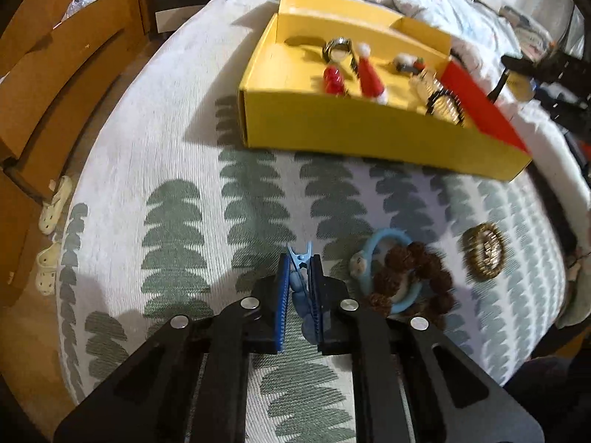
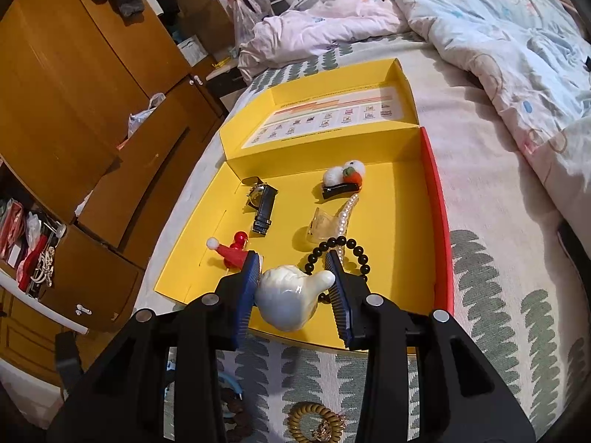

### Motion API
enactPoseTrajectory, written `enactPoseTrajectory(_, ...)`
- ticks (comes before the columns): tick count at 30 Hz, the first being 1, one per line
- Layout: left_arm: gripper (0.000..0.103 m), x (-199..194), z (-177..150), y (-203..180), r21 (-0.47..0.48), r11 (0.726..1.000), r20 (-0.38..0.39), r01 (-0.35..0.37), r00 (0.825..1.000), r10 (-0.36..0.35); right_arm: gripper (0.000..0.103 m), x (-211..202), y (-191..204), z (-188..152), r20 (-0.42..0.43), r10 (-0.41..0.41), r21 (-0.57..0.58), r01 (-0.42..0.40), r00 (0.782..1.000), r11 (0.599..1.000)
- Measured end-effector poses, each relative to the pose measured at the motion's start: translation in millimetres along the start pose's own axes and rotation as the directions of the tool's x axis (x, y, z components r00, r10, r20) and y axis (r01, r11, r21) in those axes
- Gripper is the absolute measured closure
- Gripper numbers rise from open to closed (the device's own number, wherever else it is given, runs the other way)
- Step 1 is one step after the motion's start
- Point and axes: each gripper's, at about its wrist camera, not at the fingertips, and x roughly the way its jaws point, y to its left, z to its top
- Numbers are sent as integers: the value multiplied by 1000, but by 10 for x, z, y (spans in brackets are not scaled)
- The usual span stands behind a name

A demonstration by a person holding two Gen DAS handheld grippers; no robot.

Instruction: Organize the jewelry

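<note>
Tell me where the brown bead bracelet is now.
In the left wrist view, the brown bead bracelet lies on the bedspread, over a blue hair tie.

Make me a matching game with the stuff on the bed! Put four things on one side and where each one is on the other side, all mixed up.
Things:
1. blue clip
2. white ceramic figure
3. brown bead bracelet
4. watch

Places:
A. lying inside the yellow box
B. pinched in the left tongs
C. on the bedspread, overlapping a blue hair tie
D. held in the right tongs, over the box's near edge

Pairs: 1-B, 2-D, 3-C, 4-A
</note>
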Motion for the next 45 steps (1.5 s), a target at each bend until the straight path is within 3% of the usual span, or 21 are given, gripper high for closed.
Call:
enactPoseTrajectory(5,92,-122,97,-44,0,1000,32,15,999,-15,65,35,8,18,-10,1,2,-1,1000,1000)
enactPoseTrajectory(11,92,-193,504,-180,20,999,43,30,999,-31,65,246,24,46,-49,1,12,-1,999,1000)
enactPoseTrajectory(20,92,73,1230,-374,5,995,22,101,995,-101,65,557,60,121,-101,-17,3,17,995,1000)
enactPoseTrajectory(22,92,216,1329,-452,18,991,-18,132,991,-132,65,593,36,129,-110,-30,1,31,994,1000)
enactPoseTrajectory(24,92,362,1368,-537,31,986,-56,166,985,-164,65,626,17,106,-120,-46,3,47,992,999)
enactPoseTrajectory(33,91,731,1394,-491,14,993,-96,114,989,-112,63,794,29,17,-154,-89,-26,86,984,996)
enactPoseTrajectory(36,90,723,1373,-401,-19,987,-123,157,980,-158,60,779,7,13,-147,-96,-23,93,984,995)
enactPoseTrajectory(38,79,659,1359,-385,-15,986,-111,165,980,-166,56,742,-16,15,-141,-96,-20,94,985,995)
enactPoseTrajectory(40,50,536,1344,-396,7,988,-70,157,985,-156,39,691,-45,23,-129,-112,-18,110,985,994)
enactPoseTrajectory(42,42,421,1329,-395,18,988,-36,151,988,-150,30,628,-74,42,-113,-117,-10,117,987,993)
enactPoseTrajectory(45,38,317,1312,-389,24,990,-9,142,990,-142,20,499,-116,65,-90,-110,5,111,990,994)
